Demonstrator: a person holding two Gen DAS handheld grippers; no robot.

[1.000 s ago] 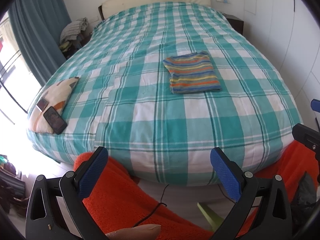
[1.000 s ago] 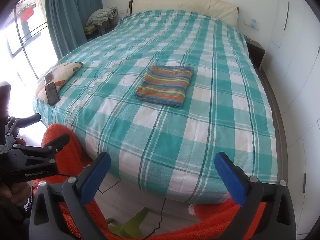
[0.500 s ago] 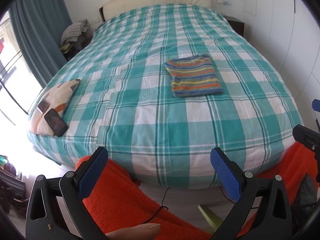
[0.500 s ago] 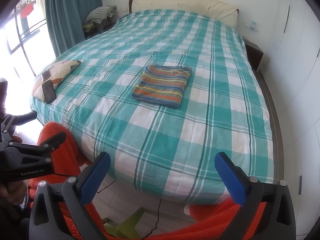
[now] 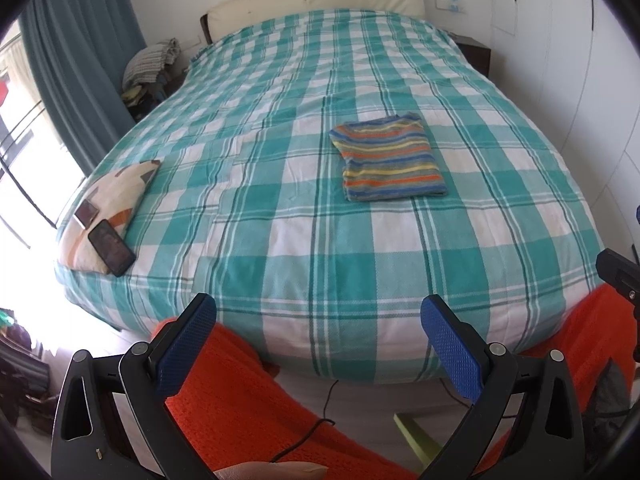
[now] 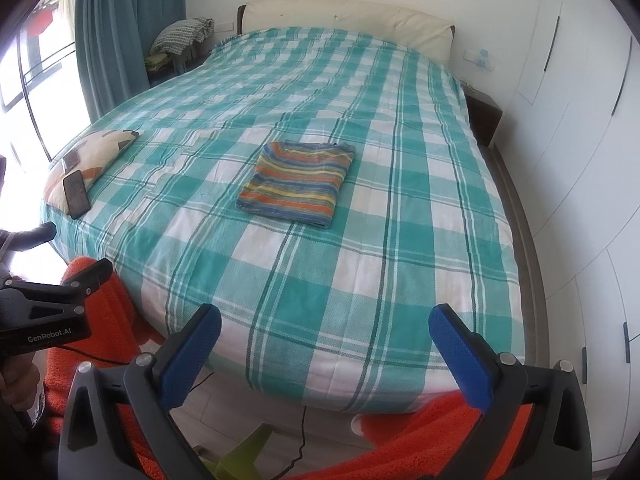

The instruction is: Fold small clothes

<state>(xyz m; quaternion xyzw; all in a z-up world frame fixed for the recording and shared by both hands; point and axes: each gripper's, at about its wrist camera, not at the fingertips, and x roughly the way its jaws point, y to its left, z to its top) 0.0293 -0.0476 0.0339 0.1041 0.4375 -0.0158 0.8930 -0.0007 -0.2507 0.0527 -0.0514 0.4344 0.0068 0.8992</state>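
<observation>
Two grippers point(image 5: 318, 344) point(image 6: 325, 350) wide open, empty, folded striped shirt point(image 6: 298, 182) well apart

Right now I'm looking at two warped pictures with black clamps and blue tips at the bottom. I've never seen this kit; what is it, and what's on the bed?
No robot here: a person carries a handheld two-finger gripper in each hand, each with a wide-angle camera looking out along its fingers. One picture comes from the left gripper, the other from the right gripper. The blue parts are the finger pads. Both stand open, holding nothing, short of the bed. On the checked cover lies a striped garment, already folded into a neat rectangle. At the left edge a small cushion carries a dark phone. The left gripper also shows at the edge of the right view.
</observation>
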